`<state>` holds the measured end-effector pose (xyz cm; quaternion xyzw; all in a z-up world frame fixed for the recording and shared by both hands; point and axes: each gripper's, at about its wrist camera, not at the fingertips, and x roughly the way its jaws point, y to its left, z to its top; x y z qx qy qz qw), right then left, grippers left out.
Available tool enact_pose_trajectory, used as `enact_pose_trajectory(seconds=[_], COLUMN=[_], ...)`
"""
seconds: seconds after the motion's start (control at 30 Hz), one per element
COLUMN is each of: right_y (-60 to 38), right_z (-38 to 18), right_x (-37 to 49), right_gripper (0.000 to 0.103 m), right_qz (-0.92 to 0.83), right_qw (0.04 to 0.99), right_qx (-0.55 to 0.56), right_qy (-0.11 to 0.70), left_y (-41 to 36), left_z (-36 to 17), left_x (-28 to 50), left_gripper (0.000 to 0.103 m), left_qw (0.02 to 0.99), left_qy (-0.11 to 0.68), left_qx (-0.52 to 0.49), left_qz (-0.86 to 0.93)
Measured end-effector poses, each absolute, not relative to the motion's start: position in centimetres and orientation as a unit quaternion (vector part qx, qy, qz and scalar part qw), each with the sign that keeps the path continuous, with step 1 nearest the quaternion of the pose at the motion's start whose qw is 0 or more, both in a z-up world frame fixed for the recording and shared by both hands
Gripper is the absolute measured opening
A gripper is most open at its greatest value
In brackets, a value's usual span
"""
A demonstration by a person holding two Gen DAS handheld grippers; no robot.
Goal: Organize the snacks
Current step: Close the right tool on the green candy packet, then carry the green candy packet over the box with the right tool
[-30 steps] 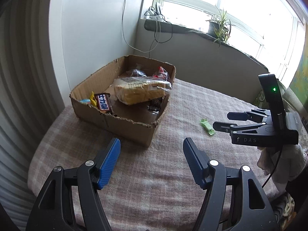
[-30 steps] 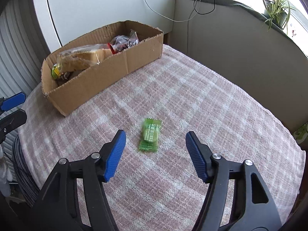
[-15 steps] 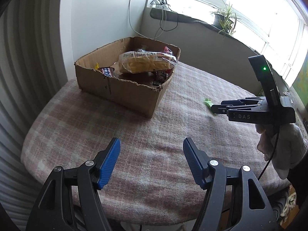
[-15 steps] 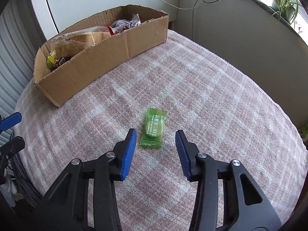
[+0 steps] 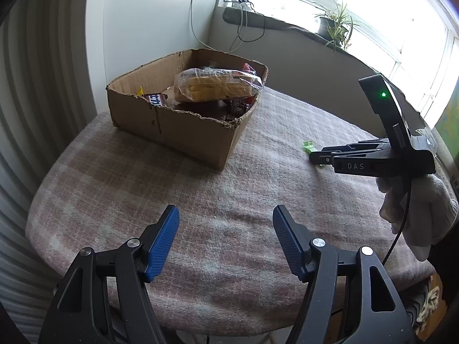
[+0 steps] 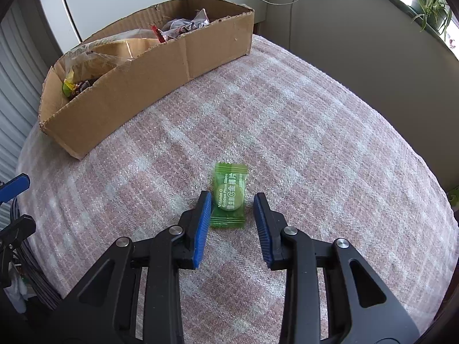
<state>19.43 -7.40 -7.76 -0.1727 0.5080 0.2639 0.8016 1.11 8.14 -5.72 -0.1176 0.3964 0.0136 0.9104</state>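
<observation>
Right gripper (image 6: 232, 215) is down at the cloth-covered table (image 6: 330, 149) with its blue pads apart, and we have the green candy packet (image 6: 229, 196) sitting between them, the left pad just touching or brushing its edge, the right pad a little off it; nothing is pinched yet. Our left gripper (image 5: 226, 243) hangs wide apart over the near edge of the table, holding nothing. Out from the packet, which lies flat well in from the edges, the cardboard box (image 6: 160, 71) stands at the far left corner, already holding a bagged bread loaf (image 5: 212, 86), a chocolate bar (image 5: 155, 99) and some crinkly wrappers. We judge the step in hand to be the close on the packet, then a carry to the box. What could spoil it: the packet is thin and slick, so pads closing too high may slide over it or push it along the cloth, and pads too low could snag the nubby weave instead. From the left camera the packet is mostly hidden behind the right gripper's body, only a green tip showing. Much of the box's contents lies under the loaf, and whether the pads rest on the cloth we cannot tell.
</observation>
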Motion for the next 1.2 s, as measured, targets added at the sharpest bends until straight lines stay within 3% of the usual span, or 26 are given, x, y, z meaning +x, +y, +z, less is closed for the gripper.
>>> enact_pose_trajectory(seconds=[0.47,1.2], right_y=[-8.4,-1.9], right_z=[-6.8,1.5], right_x=[18.8,20.7], right_gripper=[0.024,0.024], right_qz=[0.269,0.316], right_qw=[0.807,0.831], right_qx=[-0.149,-0.152], right_qy=[0.504,0.433], left_y=[8.0,8.9], left_z=[-6.2,-7.1], left_x=[1.4,2.2], left_gripper=[0.068,0.068], left_qw=[0.909,0.902], left_qy=[0.402,0.416], left_qx=[-0.113,-0.113], left_qz=[0.013,0.020])
